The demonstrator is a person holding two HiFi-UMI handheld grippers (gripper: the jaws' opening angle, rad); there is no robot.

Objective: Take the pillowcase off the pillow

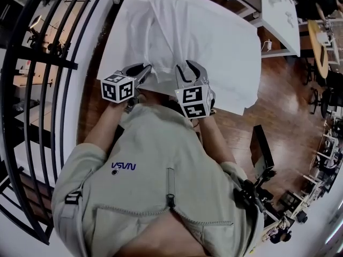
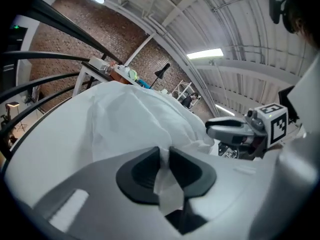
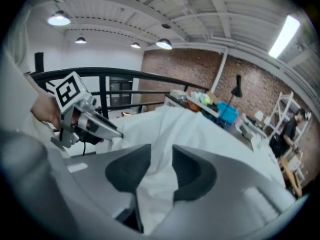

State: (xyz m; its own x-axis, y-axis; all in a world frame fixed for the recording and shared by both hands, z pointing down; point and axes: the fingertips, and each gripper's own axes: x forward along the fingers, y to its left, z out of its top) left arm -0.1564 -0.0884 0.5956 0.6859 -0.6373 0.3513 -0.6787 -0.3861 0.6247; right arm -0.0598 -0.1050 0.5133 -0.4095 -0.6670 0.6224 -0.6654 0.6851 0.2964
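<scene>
- Two grippers meet at the near edge of the pillowcase (image 1: 203, 42), which lies, pillow inside, on the table (image 1: 120, 36) just ahead of the person.
- Left gripper (image 2: 164, 156): jaws nearly together, pinching a thin fold of the cloth. It is likely anchoring the open end so the case can be peeled back.
- Right gripper (image 3: 161, 159): jaws apart, cloth bunched loosely between them, unclamped. It is probably seeking a hold deeper in.

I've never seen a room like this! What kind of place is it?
Probably a loft workshop or lab: brick wall, ribbed metal ceiling, black railing and cluttered work tables.
</scene>
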